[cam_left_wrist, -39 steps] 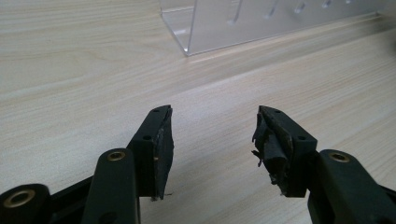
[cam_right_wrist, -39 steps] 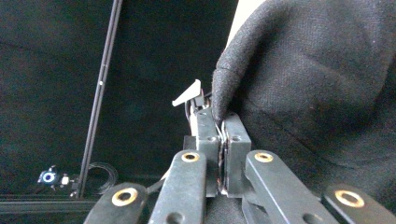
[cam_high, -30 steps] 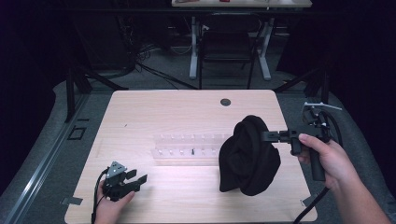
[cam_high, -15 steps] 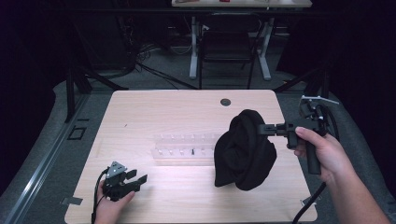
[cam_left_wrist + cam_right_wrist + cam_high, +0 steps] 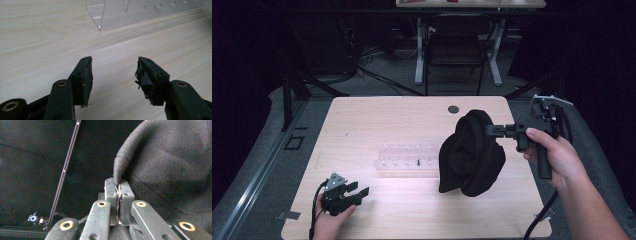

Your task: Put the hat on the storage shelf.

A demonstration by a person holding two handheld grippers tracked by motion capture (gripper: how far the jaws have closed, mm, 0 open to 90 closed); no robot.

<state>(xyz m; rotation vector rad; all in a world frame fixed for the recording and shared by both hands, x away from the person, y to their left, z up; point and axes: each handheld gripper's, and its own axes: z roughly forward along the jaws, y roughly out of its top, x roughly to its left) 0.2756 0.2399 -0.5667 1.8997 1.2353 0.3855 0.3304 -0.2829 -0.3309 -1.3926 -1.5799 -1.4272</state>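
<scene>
My right gripper is clamped on the edge of a black knit cap, which hangs right of center over the desk. My left gripper rests released at lower left.

Dark room, grey floor, white-legged desk behind.

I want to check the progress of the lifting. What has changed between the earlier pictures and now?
The right gripper, shut on the black cloth, has drifted slightly toward the left of the high view, and the hanging cloth swung with it, closer to the clear rack. Nothing was taken or let go. The left gripper stayed open and low over the table; the rack did not move.
</scene>
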